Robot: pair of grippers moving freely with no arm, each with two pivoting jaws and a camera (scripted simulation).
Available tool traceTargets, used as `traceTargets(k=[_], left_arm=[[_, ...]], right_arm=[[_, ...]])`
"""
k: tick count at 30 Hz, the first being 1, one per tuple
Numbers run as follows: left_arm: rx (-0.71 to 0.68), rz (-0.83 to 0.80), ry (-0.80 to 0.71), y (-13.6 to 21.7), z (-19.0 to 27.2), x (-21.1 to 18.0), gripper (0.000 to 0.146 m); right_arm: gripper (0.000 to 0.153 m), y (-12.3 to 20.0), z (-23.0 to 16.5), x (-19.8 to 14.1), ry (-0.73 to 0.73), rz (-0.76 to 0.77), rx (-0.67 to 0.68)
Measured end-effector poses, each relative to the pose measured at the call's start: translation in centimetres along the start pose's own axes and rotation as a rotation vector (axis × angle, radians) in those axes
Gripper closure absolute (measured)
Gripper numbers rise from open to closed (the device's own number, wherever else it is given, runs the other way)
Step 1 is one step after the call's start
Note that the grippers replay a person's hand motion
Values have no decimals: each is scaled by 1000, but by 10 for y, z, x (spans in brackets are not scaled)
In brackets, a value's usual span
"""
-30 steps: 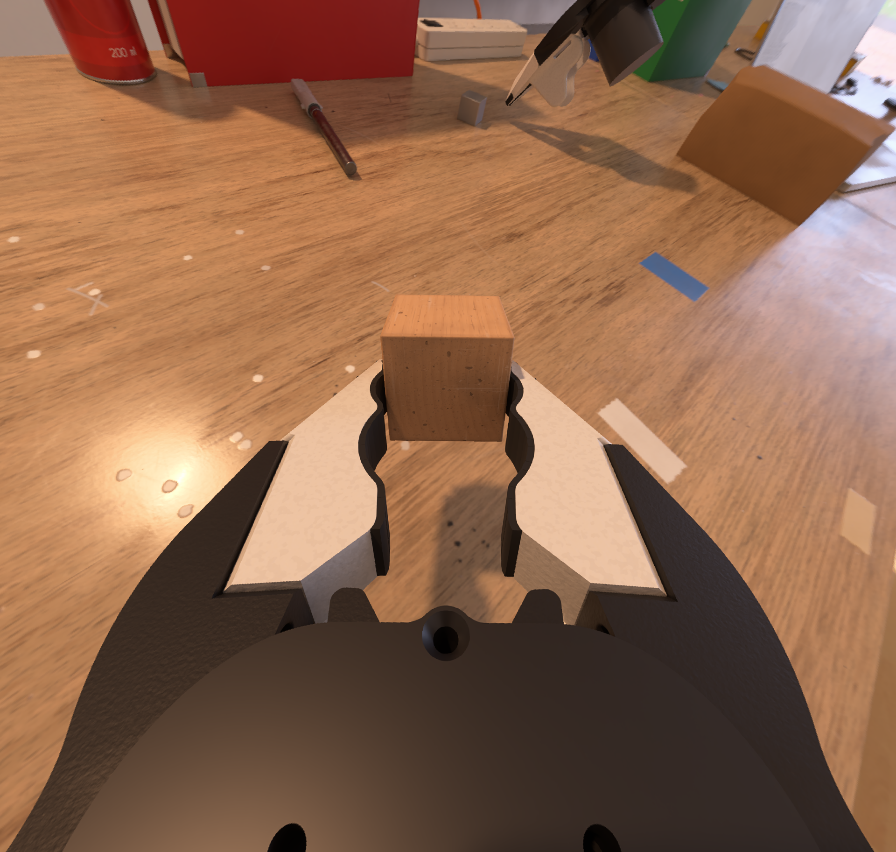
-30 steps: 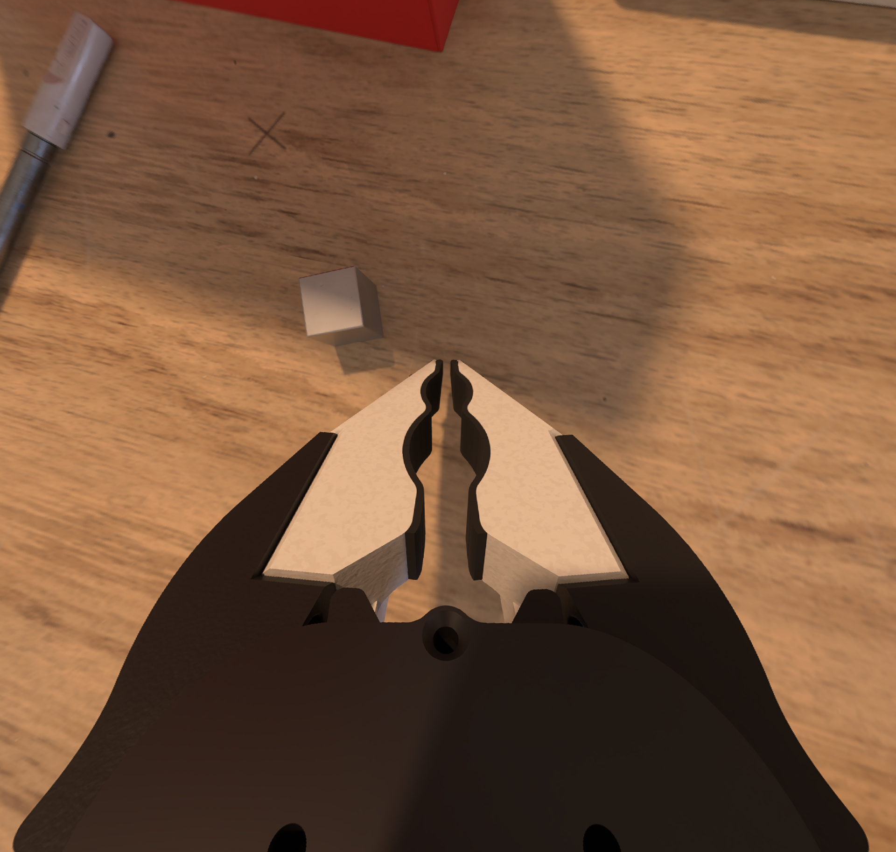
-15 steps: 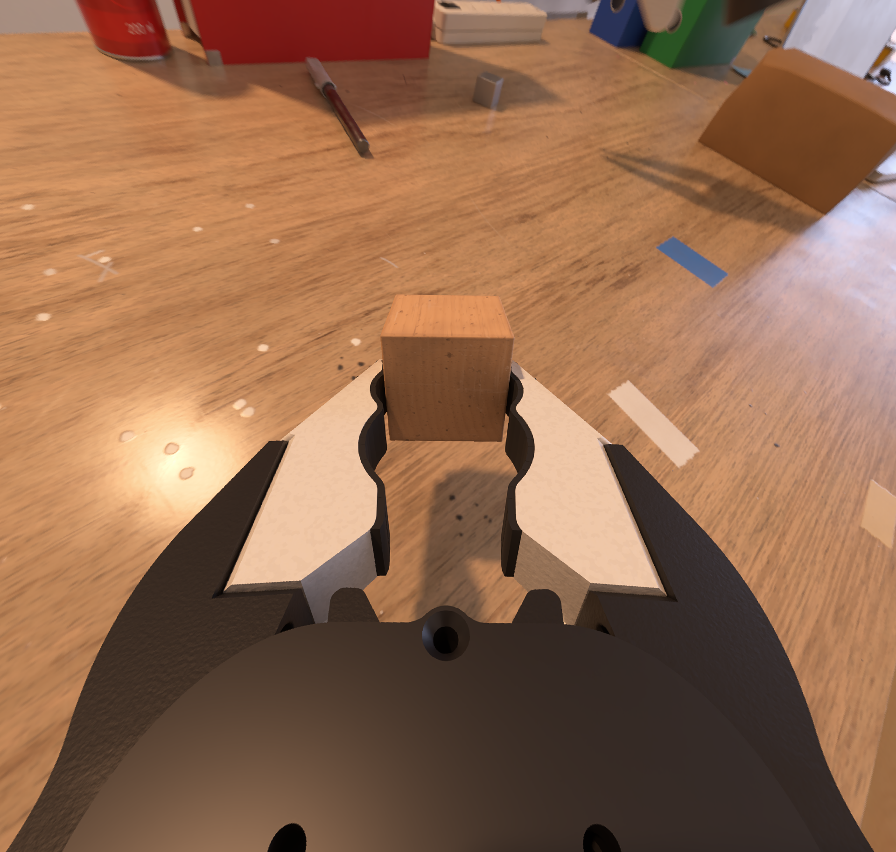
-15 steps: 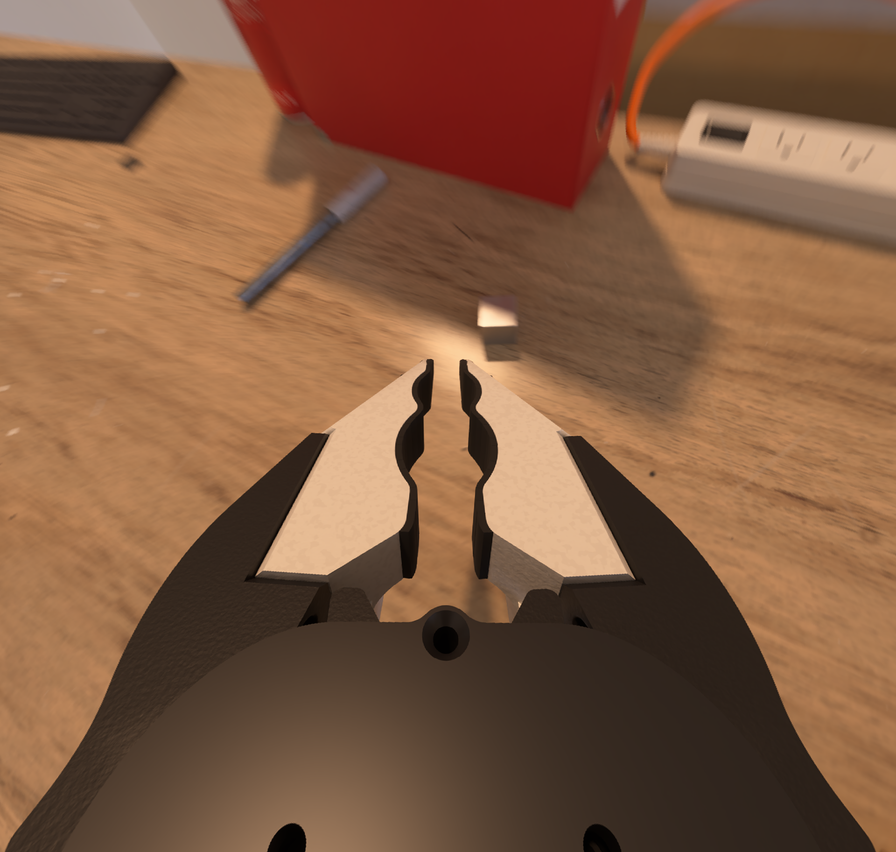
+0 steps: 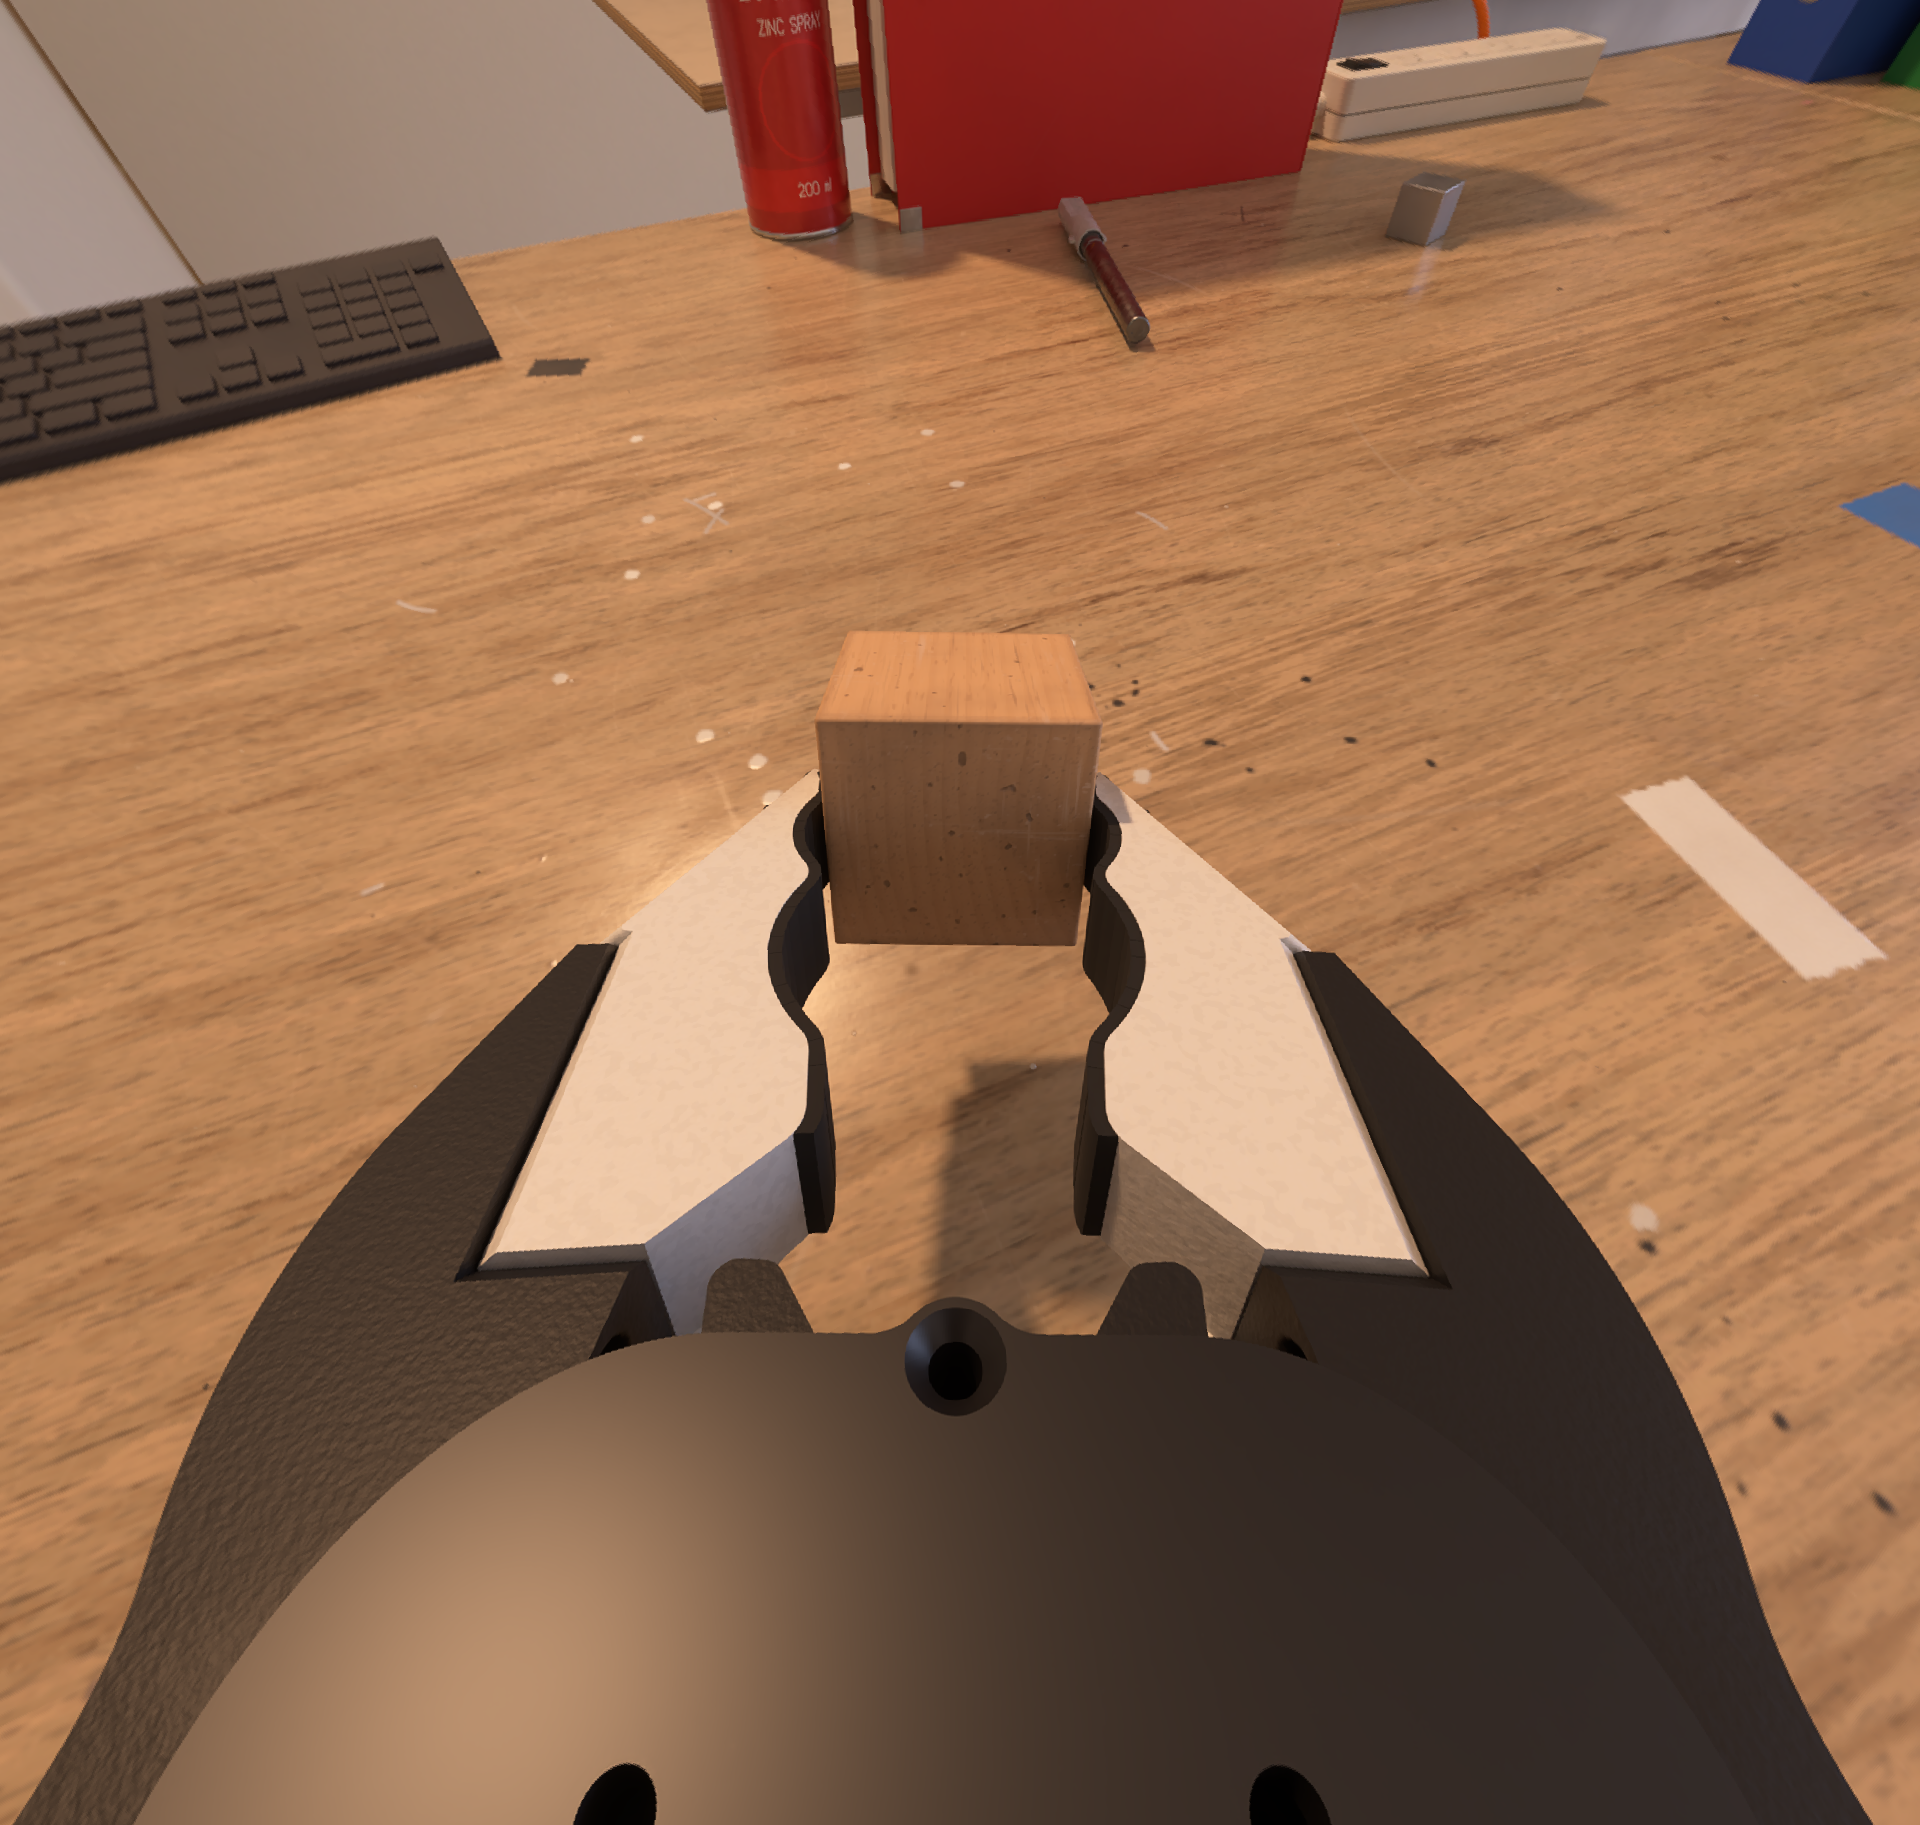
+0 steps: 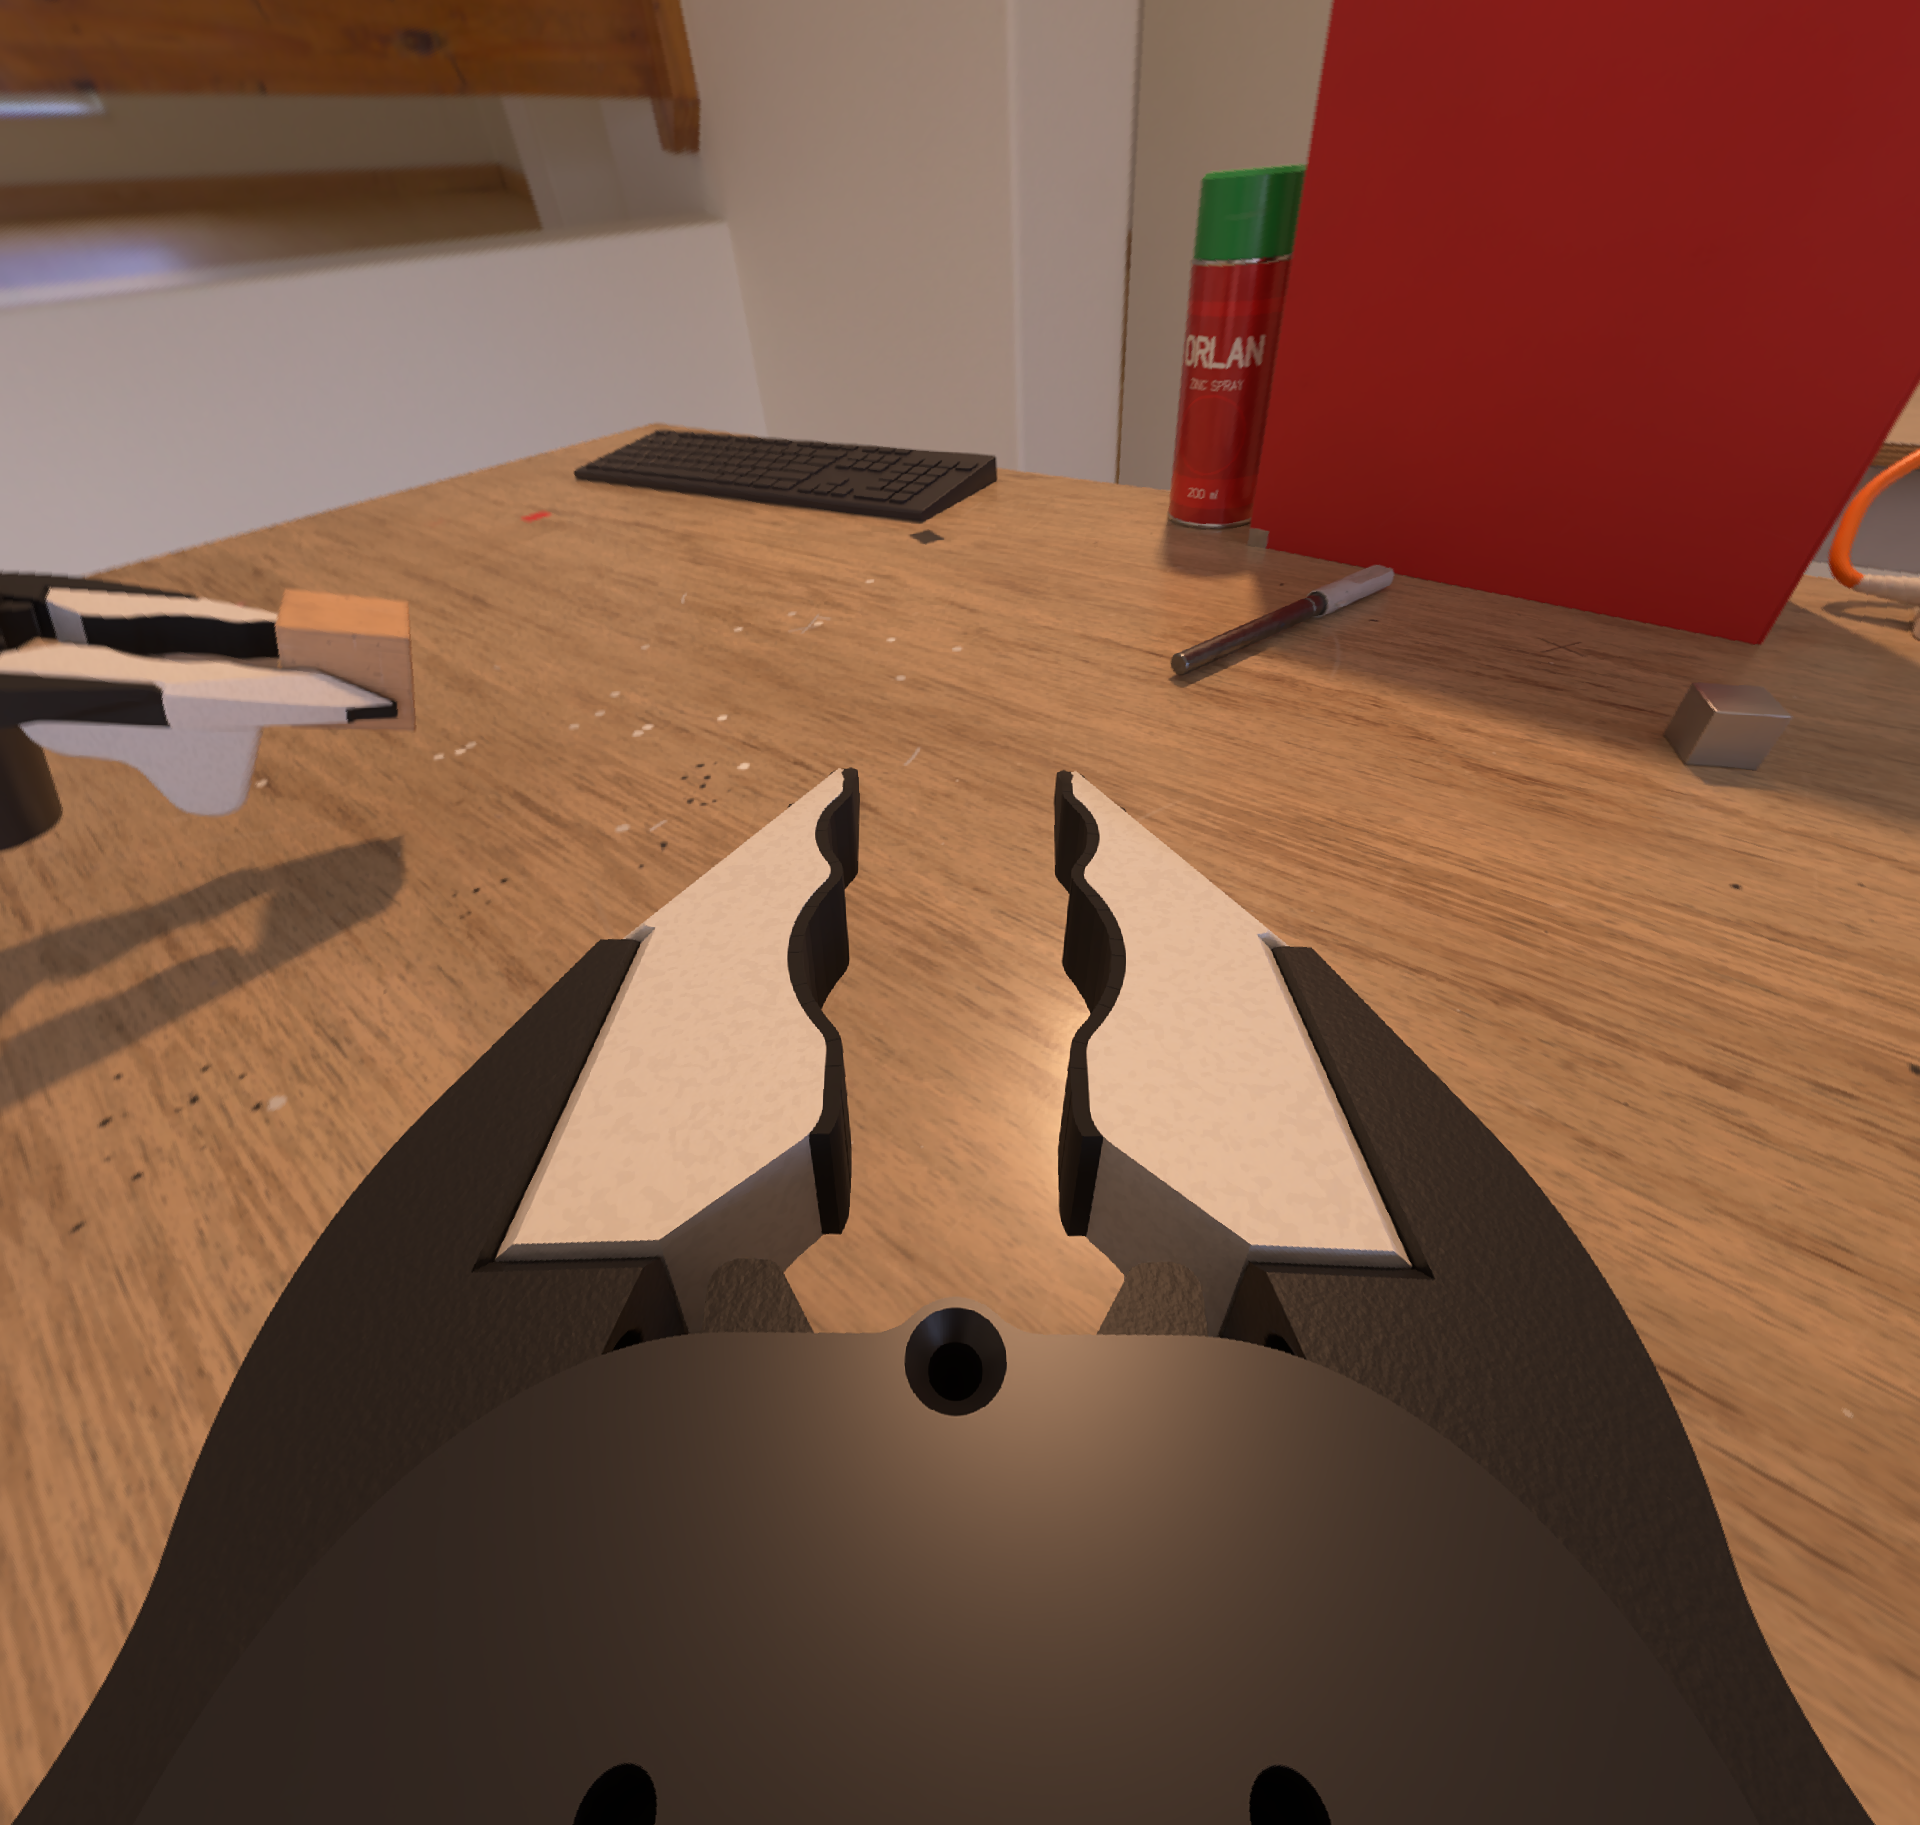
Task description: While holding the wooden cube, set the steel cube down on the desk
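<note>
My left gripper [image 5: 956, 799] is shut on the wooden cube [image 5: 958, 819] and holds it above the desk [image 5: 1351, 632]. The steel cube [image 5: 1423, 208] rests on the desk at the far right, near the red box. In the right wrist view the steel cube [image 6: 1725, 726] lies on the desk to the right, apart from my right gripper [image 6: 956, 788], which is open and empty. The left gripper [image 6: 343, 674] with the wooden cube [image 6: 348, 637] shows at the left of that view.
A red box [image 5: 1091, 50], a red spray can [image 5: 784, 82] and a white power strip [image 5: 1455, 82] stand at the back. A pen [image 5: 1107, 269] lies before the box. A black keyboard [image 5: 208, 352] is at the left. Tape strips [image 5: 1745, 871] mark the desk.
My right gripper has pulled back and away from the steel cube, turned left and opened wider. The left gripper still holds the wooden cube and has turned to the left.
</note>
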State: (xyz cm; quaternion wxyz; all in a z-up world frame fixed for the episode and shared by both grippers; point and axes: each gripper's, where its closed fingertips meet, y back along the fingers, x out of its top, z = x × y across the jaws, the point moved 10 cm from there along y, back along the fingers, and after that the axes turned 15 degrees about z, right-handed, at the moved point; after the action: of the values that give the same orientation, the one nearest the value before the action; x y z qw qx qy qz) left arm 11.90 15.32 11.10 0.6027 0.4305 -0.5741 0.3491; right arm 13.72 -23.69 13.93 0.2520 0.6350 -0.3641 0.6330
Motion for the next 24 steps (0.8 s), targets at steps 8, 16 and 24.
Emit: traceTargets(k=[8, 16, 24], left_arm=[[-58, -30, 85, 1, -12, -2, 99], [-94, -41, 18, 25, -76, 70, 99], [-73, -585, -138, -84, -225, 67, 99]], right_arm=[[117, -7, -7, -15, 91, -72, 2], [117, -11, 1, -21, -26, -112, 25], [118, -16, 6, -23, -64, -133, 51]])
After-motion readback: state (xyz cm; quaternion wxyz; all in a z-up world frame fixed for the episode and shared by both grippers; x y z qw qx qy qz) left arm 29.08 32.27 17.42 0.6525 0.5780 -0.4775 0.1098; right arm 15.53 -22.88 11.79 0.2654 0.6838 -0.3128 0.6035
